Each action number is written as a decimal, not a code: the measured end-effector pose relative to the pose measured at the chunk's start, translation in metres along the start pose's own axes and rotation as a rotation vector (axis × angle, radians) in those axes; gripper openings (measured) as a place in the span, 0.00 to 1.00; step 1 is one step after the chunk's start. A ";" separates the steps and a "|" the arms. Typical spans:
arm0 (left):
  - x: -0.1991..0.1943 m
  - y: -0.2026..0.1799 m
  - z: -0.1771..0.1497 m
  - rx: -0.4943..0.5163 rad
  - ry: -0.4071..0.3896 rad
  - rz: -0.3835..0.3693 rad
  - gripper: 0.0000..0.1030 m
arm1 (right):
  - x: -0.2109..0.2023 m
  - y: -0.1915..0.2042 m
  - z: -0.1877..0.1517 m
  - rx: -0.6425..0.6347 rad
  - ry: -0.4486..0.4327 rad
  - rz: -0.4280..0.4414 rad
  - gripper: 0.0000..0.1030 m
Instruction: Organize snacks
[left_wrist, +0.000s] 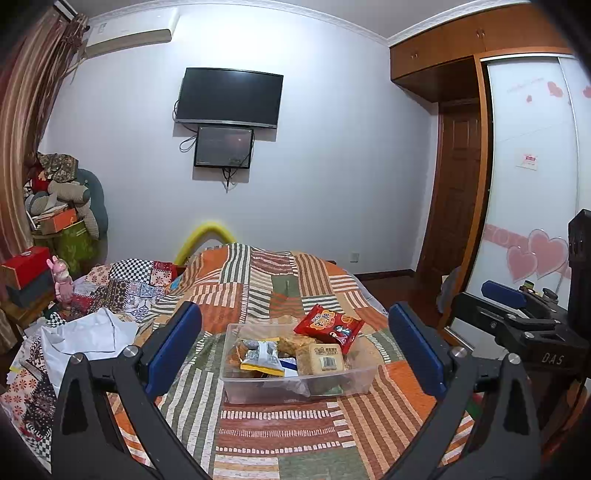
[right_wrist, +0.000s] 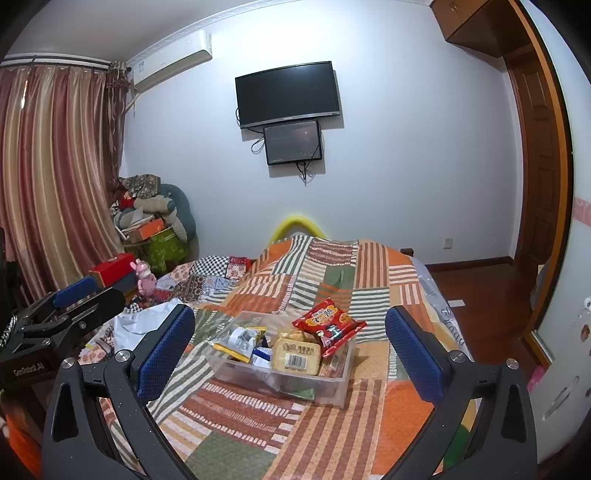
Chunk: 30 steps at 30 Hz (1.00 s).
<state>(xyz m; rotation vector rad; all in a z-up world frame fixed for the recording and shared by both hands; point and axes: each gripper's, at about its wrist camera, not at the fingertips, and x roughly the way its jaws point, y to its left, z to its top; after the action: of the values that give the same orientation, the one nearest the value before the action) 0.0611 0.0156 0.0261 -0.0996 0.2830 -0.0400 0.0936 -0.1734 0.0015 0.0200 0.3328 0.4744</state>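
A clear plastic bin (left_wrist: 343, 384) (right_wrist: 334, 387) sits on the striped bedspread and holds several snack packs. A red snack bag (left_wrist: 328, 326) (right_wrist: 328, 326) lies on top at the bin's far right. A tan pack with a barcode (left_wrist: 327, 360) (right_wrist: 297, 356) and a yellow-and-silver pack (left_wrist: 260, 358) (right_wrist: 240, 341) lie beside it. My left gripper (left_wrist: 295, 343) is open and empty, held back from the bin. My right gripper (right_wrist: 290, 347) is open and empty, also short of the bin. Each gripper shows at the edge of the other's view.
The bedspread (left_wrist: 280, 435) (right_wrist: 258, 424) covers the bed. White cloth (left_wrist: 88, 336) and patterned fabric lie at the left. A pink toy (left_wrist: 62, 280) (right_wrist: 146, 280) and red box (left_wrist: 24, 266) stand left. A wardrobe (left_wrist: 532, 184) and a wooden floor (right_wrist: 480, 295) are to the right.
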 end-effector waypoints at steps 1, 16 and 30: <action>0.000 0.000 0.000 -0.001 0.000 0.000 0.99 | 0.000 0.000 0.000 -0.001 -0.001 -0.001 1.00; 0.001 0.001 0.000 -0.003 0.000 -0.042 0.99 | 0.000 0.000 0.002 0.004 -0.008 -0.005 1.00; 0.002 0.002 -0.001 -0.014 0.006 -0.034 0.99 | 0.001 0.001 0.001 0.003 -0.007 -0.004 1.00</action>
<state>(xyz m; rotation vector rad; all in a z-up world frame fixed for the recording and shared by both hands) 0.0631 0.0172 0.0246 -0.1182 0.2878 -0.0716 0.0939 -0.1720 0.0024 0.0245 0.3265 0.4699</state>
